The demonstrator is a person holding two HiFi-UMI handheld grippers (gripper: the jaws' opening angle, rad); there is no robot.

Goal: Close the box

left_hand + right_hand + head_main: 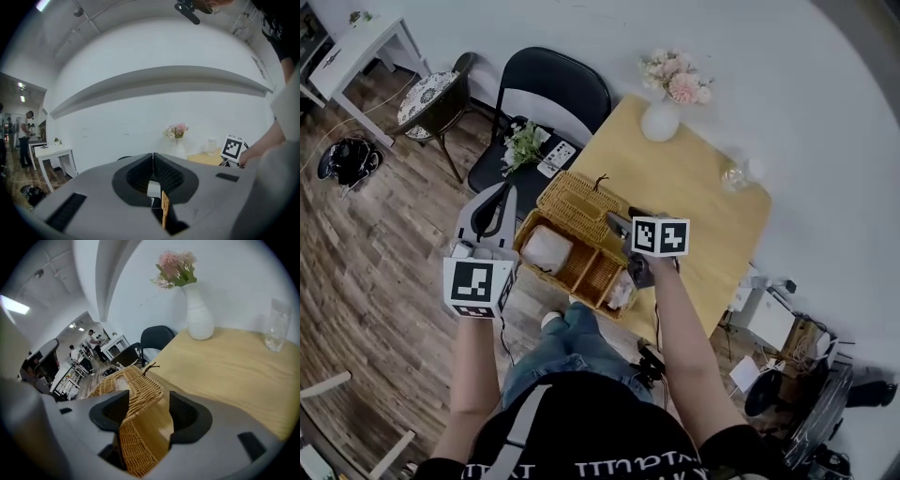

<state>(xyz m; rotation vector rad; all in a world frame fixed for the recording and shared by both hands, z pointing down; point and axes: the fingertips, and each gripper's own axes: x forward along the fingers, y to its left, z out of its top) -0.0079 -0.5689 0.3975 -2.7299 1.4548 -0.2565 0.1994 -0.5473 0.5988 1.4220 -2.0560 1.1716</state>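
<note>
**Head view:** The wicker box (568, 284) sits on the near corner of the wooden table (712, 216). Its lid (577, 199) is thrown back and stands up behind it. The inside is divided. A white wrapped bundle (547, 248) fills the left compartment, and a pale packet (621, 289) lies in the right one. The right gripper (614, 218) reaches over the box at the lid's right end. The left gripper (507, 190) hangs apart from the box, over the floor just to its left. It points toward a black folding chair (558, 94) whose seat carries a small green plant (523, 142). A white vase (660, 122) of pink flowers and a glass (733, 176) stand at the table's far side, well apart from the box.

**Left gripper view:** The 2 jaws meet tip to tip, closed with nothing held. Beyond them are the vase, the glass and the right gripper's marker cube against a white wall.

**Right gripper view:** The 2 jaws stand wide apart with the lid's wicker edge between them. The weave runs close by the left jaw. Neither pad can be seen pressing on it.
</note>
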